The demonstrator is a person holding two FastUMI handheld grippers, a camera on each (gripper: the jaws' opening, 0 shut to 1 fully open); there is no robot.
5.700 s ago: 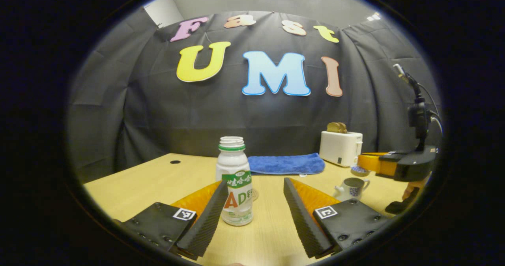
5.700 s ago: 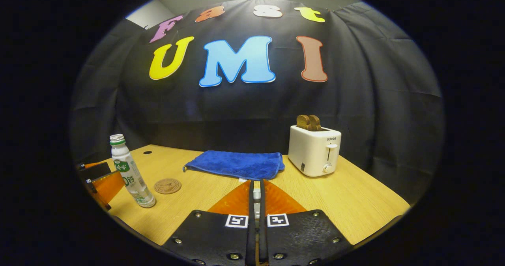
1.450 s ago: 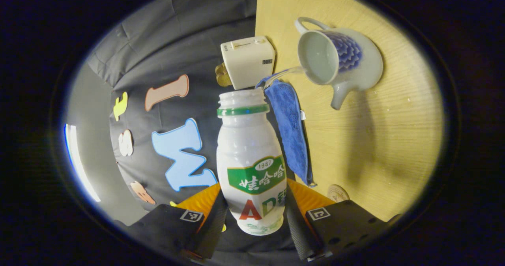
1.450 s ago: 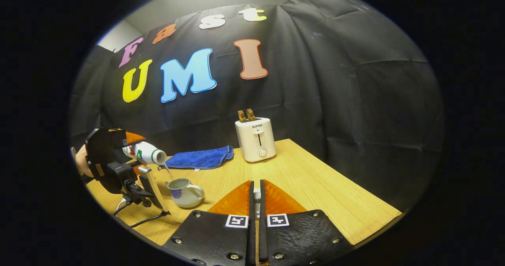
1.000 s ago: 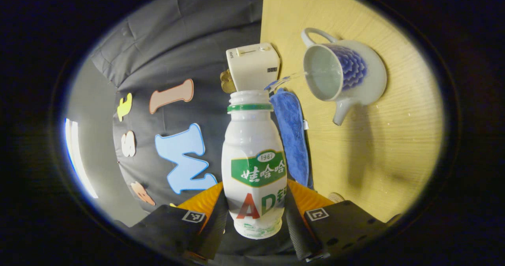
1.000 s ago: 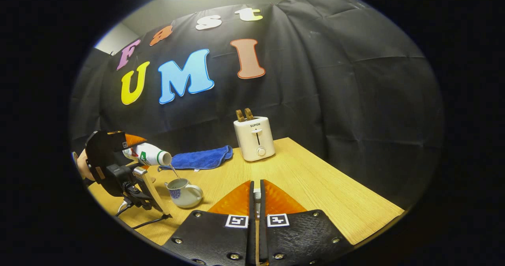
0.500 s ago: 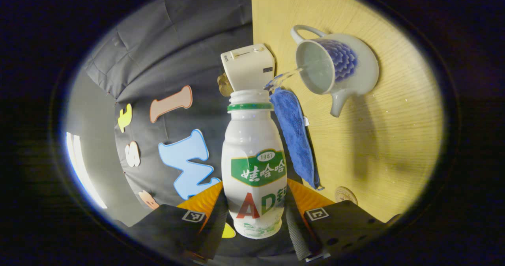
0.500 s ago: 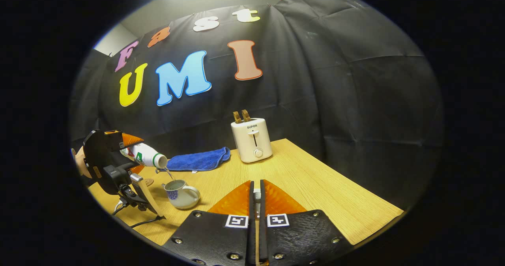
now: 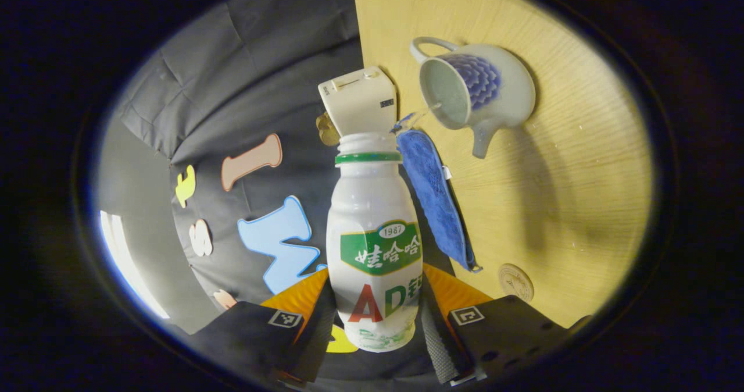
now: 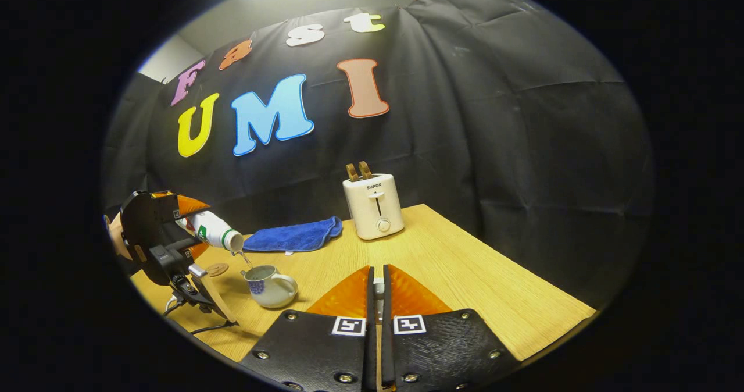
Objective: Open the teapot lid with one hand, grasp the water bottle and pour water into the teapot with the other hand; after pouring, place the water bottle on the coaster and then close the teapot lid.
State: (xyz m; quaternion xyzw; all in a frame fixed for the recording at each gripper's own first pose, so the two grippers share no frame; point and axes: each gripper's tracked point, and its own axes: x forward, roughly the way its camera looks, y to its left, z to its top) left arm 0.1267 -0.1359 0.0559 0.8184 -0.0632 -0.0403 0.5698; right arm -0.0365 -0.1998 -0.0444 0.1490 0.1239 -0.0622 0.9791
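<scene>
My left gripper (image 9: 376,302) is shut on the white water bottle (image 9: 375,229), which lies tipped on its side with its open mouth over the teapot. A thin stream of water (image 9: 419,113) runs from the mouth into the lidless white-and-blue teapot (image 9: 482,89). In the right gripper view the bottle (image 10: 212,229) hangs just above and left of the teapot (image 10: 270,287), carried by the left gripper (image 10: 157,229). The round coaster (image 9: 516,281) lies on the table behind the teapot. My right gripper (image 10: 378,278) is shut, held off to the teapot's right; a small pale bit of the lid shows between its fingers.
A white toaster (image 10: 372,206) with toast stands at the back of the wooden table (image 10: 465,287). A blue cloth (image 10: 290,235) lies left of it, behind the teapot. A cable trails from the left gripper onto the table.
Since 5.7 s ago the left gripper took the bottle and tipped it over the teapot. Over the last second the stream has thinned and the bottle has shifted slightly; the right gripper stays shut.
</scene>
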